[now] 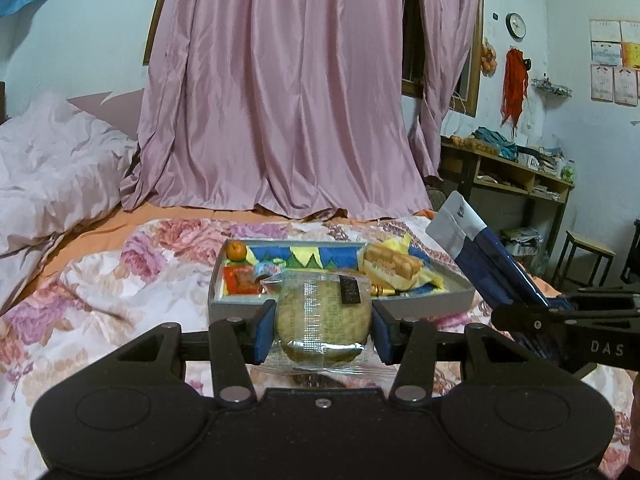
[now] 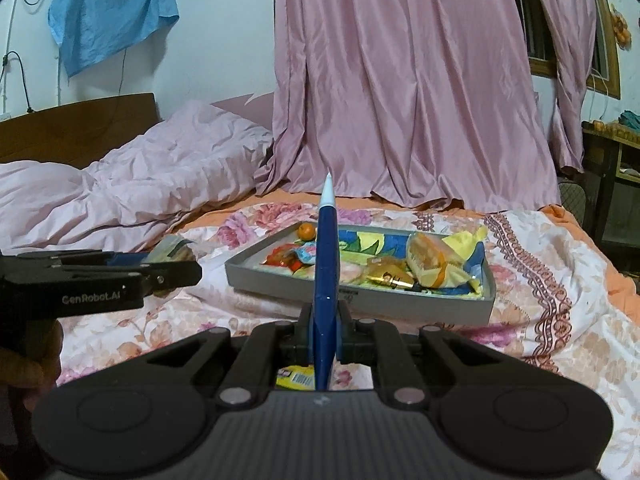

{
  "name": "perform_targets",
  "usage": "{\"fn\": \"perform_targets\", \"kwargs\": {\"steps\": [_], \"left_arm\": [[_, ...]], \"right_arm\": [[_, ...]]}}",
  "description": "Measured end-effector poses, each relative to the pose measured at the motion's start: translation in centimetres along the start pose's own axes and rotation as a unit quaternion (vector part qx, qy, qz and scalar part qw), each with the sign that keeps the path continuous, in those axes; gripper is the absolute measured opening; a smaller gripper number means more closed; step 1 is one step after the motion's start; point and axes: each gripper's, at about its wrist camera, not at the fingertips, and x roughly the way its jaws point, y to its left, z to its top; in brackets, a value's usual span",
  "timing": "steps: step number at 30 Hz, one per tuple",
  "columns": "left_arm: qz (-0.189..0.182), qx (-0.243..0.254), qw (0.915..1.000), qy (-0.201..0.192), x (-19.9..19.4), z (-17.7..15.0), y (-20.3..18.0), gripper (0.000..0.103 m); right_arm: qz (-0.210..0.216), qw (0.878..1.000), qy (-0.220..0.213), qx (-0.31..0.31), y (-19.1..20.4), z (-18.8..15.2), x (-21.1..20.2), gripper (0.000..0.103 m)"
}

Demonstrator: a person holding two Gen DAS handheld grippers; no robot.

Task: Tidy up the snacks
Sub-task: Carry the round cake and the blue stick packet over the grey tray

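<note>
The left gripper [image 1: 323, 322] pinches a wrapped round cake [image 1: 322, 314] between its blue pads, held above the floral bedspread [image 1: 120, 288], just in front of the grey tray [image 1: 424, 306]. The right gripper [image 2: 324, 334] clamps a blue and white pouch [image 2: 325, 280] edge-on, standing upright, near the tray [image 2: 360, 306] that holds an orange [image 2: 306, 231] and wrapped snacks.

a wrapped round cake [image 1: 323, 314] is clamped between the blue-padded fingers [image 1: 265, 332] of the left gripper [image 1: 323, 330], just before a grey tray [image 1: 340, 305] of snacks on the floral bed [image 1: 120, 304].
</note>
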Motion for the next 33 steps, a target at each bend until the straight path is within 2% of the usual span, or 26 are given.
{"fn": "perform_targets", "kwargs": {"steps": [11, 20, 28, 33], "left_arm": [[-0.007, 0.003, 0.9997, -0.024, 5.2, 4.0, 0.3, 0.05], [-0.003, -0.003, 0.9995, -0.032, 10.9, 7.1, 1.6, 0.05], [0.002, -0.01, 0.9995, -0.028, 15.7, 8.4, 3.1, 0.05], [0.004, -0.015, 0.9998, -0.013, 19.0, 8.1, 3.6, 0.05]], "right_arm": [[-0.008, 0.999, -0.025, -0.026, -1.3, 3.9, 2.6, 0.011], [-0.019, 0.998, -0.043, -0.045, -2.6, 7.3, 6.4, 0.011], [-0.026, 0.997, -0.04, -0.055, -3.6, 8.6, 10.6, 0.011], [-0.03, 0.998, -0.019, -0.057, -4.4, 8.7, 14.2, 0.011]]}}
